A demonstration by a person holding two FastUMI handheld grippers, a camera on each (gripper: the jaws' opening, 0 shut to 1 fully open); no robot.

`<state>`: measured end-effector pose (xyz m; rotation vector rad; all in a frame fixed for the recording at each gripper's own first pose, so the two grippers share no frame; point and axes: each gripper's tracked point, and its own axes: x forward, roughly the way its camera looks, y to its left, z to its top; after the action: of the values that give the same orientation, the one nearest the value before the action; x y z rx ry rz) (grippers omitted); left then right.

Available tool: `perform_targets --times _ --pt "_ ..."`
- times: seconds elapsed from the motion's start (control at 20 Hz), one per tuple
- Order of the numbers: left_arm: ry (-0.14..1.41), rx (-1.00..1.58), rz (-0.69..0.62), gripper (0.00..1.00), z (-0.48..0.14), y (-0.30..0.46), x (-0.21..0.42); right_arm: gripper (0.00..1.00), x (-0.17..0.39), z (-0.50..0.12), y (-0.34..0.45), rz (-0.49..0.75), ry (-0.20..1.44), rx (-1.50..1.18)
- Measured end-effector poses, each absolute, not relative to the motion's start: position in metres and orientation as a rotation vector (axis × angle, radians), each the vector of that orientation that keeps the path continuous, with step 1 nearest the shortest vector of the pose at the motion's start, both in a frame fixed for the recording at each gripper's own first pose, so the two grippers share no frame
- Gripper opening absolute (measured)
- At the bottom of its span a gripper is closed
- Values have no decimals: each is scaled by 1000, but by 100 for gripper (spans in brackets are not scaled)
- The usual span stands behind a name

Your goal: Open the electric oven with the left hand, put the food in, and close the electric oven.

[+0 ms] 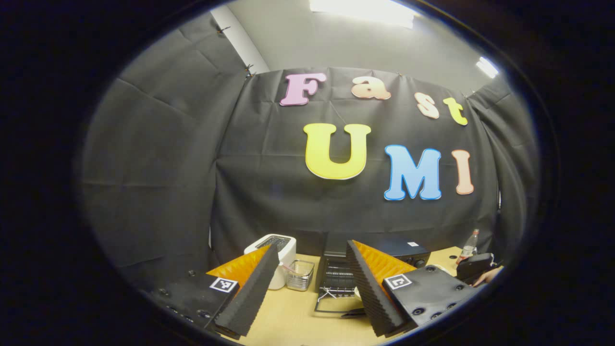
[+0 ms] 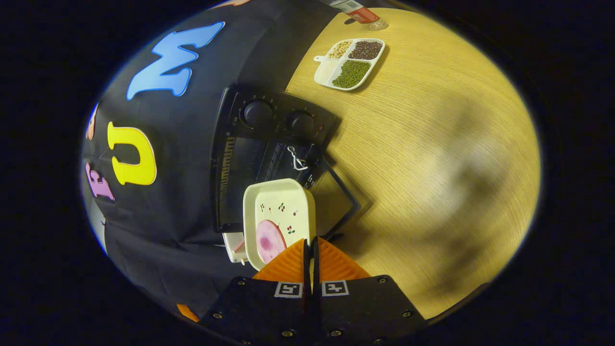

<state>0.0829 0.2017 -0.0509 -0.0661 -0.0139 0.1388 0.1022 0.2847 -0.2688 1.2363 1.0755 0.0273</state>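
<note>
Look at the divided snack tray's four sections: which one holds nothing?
The near-left section of the divided tray, beside the green beans; the other three hold pale, dark and green beans.

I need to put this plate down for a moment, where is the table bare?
Bare wood lies right of the oven, below the divided tray. It is crowded between toaster, glass box and oven door.

Bottle [image 2: 355,12] cut off at edge; toaster [image 1: 281,252] partly hidden.
</note>
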Motion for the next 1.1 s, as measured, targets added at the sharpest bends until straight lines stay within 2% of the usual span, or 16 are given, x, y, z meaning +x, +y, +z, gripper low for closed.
perform_targets --times 0.3,0.35,0.4,0.55,0.6,0.65,0.7,0.85,0.9,0.95,1.0,1.05,1.1 --pt "32 -60 140 100 -67 221 108 1 151 -276 308 -62 990 1297" --pt "37 -57 142 95 -68 223 112 0 158 -277 313 -71 978 1314" --pt "43 -54 143 100 -69 225 111 1 165 -279 317 -82 965 1333" --pt "64 -56 134 100 -76 224 115 1 187 -284 325 -134 921 1376" --pt "72 -57 132 95 -78 225 116 1 194 -285 327 -150 905 1390" --pt "85 -58 135 95 -83 227 116 1 200 -287 331 -163 897 1406" --pt "98 -64 137 100 -88 228 117 1 206 -288 334 -175 888 1422" --pt "122 -76 139 100 -96 231 120 2 225 -291 339 -212 839 1441" --pt "125 -71 141 100 -98 233 120 2 229 -292 341 -220 828 1440" --pt "130 -64 140 95 -99 234 121 2 233 -293 344 -220 828 1442" --pt "137 -60 139 100 -102 236 121 2 235 -294 348 -218 836 1449" --pt "141 -61 139 100 -104 236 121 2 235 -294 352 -213 846 1457" --pt "142 -63 141 95 -105 238 125 2 237 -290 355 -193 831 1476"
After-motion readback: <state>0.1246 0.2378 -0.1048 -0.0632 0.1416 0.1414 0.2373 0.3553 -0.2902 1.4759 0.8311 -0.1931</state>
